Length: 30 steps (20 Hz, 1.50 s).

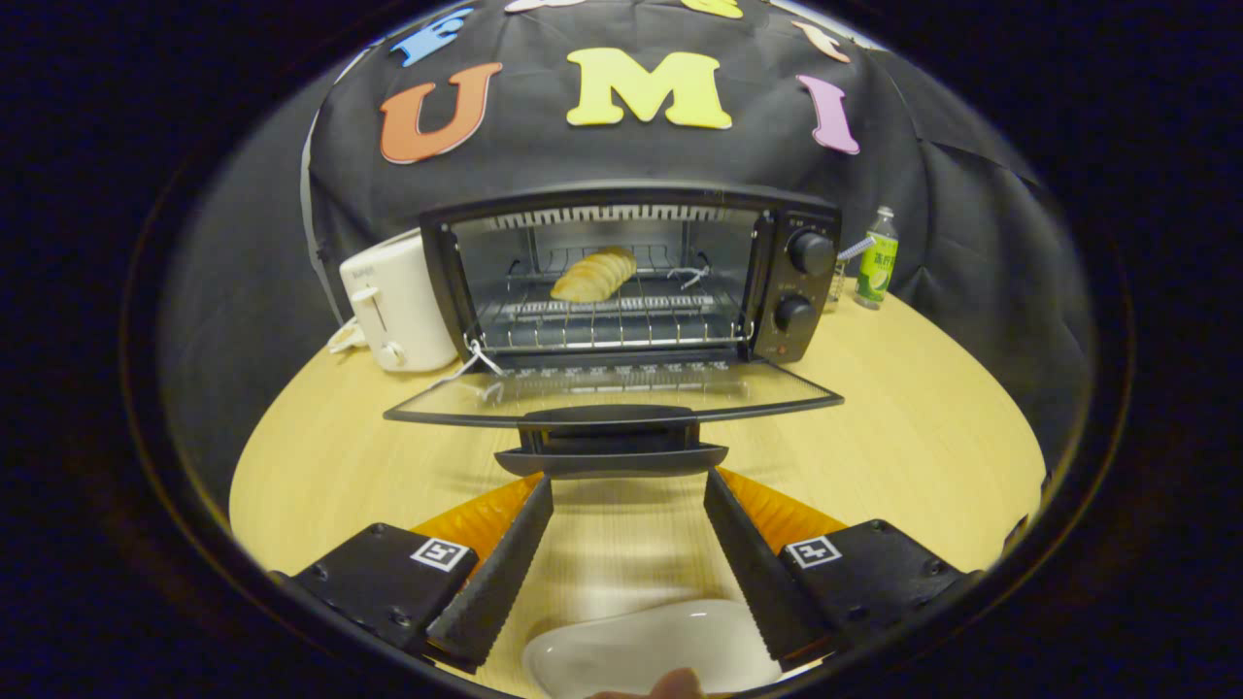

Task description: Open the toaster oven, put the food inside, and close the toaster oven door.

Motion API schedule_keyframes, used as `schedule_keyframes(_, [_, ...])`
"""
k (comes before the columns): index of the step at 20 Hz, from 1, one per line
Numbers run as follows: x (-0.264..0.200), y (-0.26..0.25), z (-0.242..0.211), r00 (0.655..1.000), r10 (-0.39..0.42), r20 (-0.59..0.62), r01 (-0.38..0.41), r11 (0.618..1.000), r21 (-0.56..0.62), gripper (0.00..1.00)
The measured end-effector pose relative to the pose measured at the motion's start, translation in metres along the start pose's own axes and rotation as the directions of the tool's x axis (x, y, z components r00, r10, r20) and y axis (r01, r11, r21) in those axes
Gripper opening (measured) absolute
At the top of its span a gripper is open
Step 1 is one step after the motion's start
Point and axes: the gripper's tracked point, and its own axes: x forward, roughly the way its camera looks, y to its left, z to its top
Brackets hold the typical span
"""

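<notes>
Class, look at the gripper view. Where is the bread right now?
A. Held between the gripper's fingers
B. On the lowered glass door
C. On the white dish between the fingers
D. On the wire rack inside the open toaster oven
D: the bread lies on the wire rack inside the toaster oven, whose door is down; the gripper is open and empty.

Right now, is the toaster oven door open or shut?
Open: the door lies folded flat, handle just ahead of the open claw, bread on the rack.
</notes>
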Motion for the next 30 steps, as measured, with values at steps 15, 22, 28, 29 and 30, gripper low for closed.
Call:
schedule_keyframes(15, [-0.038, 0.007, 0.107, 0.973, 0.040, 0.228, -0.050, 0.998, 0.042, 1.00])
schedule_keyframes(22, [-0.138, -0.004, 0.164, 0.937, 0.015, 0.349, -0.024, 0.999, 0.021, 1.00])
schedule_keyframes(28, [-0.265, -0.020, 0.198, 0.865, -0.031, 0.500, 0.024, 1.000, 0.021, 1.00])
schedule_keyframes(29, [-0.285, -0.022, 0.197, 0.855, -0.046, 0.516, 0.037, 0.999, 0.027, 1.00])
schedule_keyframes(30, [-0.302, -0.023, 0.194, 0.847, -0.057, 0.529, 0.046, 0.998, 0.033, 1.00])
